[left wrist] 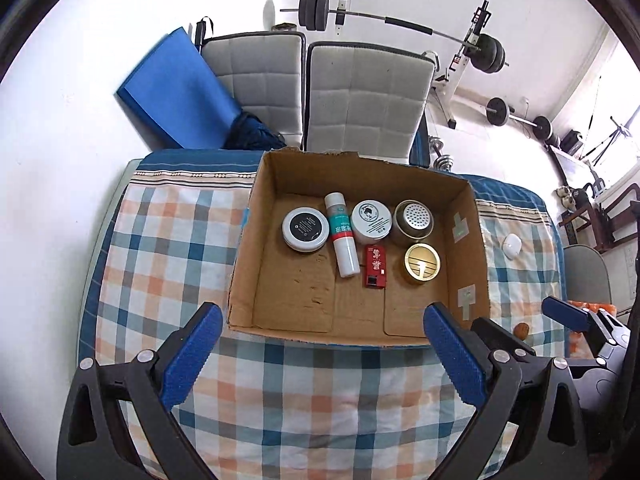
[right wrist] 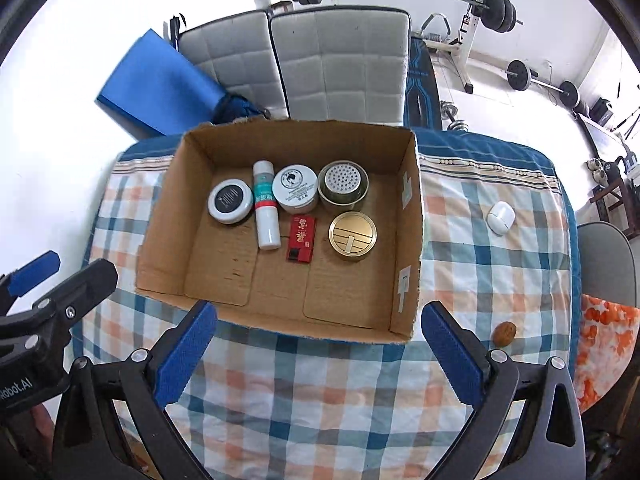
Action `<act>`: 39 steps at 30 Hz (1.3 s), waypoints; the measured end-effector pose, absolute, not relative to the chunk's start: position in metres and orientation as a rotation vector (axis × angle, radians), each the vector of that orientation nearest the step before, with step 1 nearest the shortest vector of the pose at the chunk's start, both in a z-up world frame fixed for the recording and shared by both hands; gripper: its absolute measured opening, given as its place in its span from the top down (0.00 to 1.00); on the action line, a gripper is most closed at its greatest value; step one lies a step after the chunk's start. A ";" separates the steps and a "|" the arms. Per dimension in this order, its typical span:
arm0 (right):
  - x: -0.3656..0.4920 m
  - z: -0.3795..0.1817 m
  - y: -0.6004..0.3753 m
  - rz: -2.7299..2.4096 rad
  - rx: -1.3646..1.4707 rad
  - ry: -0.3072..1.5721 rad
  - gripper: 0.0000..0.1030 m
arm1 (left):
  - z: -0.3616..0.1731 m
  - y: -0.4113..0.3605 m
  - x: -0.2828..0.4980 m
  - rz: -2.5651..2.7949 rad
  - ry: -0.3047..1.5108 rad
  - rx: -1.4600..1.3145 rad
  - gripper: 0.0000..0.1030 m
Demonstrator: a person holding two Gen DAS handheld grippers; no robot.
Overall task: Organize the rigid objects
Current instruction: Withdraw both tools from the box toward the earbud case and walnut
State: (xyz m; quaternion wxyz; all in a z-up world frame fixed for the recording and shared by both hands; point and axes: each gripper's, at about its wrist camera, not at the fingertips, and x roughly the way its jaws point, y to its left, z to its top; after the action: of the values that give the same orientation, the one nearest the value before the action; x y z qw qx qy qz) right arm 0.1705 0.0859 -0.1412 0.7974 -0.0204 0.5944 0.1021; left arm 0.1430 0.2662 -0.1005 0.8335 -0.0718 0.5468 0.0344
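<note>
Both the left tongs [left wrist: 322,354] and right tongs [right wrist: 318,354] hang spread wide and empty over the filled brown cardboard box [right wrist: 408,240], so next I'd say comes the small white oval case [right wrist: 500,217] on the checked-cloth worktop [right wrist: 320,380].

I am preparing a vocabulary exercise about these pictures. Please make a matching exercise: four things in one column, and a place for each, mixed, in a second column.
Things:
1. white bottle
2. gold tin
3. white mouse
4. brown nut

Places:
A. on the cloth, right of the box, toward its far end
B. lying in the box, between two round jars
C. on the cloth, by the box's near right corner
D. in the box, right of the red case

Pairs: 1-B, 2-D, 3-A, 4-C
</note>
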 end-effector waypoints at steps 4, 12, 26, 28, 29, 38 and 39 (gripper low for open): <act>0.159 -0.133 0.082 0.247 -0.029 1.286 0.00 | -0.091 0.261 0.135 0.081 1.143 -0.128 0.00; 0.155 -0.136 0.062 0.256 0.010 1.301 0.00 | -0.083 0.251 0.133 0.102 1.141 -0.107 0.00; 0.184 -0.188 -0.121 -0.056 0.213 1.372 0.00 | -0.112 0.120 0.183 -0.103 1.201 -0.029 0.00; 0.188 -0.212 -0.153 -0.109 0.248 1.408 0.00 | -0.126 0.094 0.194 -0.135 1.224 -0.005 0.00; 0.190 -0.227 -0.168 -0.128 0.280 1.433 0.00 | -0.133 0.084 0.198 -0.140 1.236 0.003 0.00; 0.203 -0.347 -0.222 -0.166 0.434 1.643 0.32 | -0.197 0.016 0.238 -0.170 1.360 0.053 0.00; 0.203 -0.356 -0.222 -0.154 0.447 1.663 0.37 | -0.201 0.012 0.240 -0.172 1.369 0.058 0.00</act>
State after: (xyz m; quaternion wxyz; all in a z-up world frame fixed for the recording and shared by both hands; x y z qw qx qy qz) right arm 0.2029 -0.2217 -0.3563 0.6491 0.1966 0.7317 -0.0680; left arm 0.2400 0.0123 -0.2012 0.7708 0.0265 0.6316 -0.0794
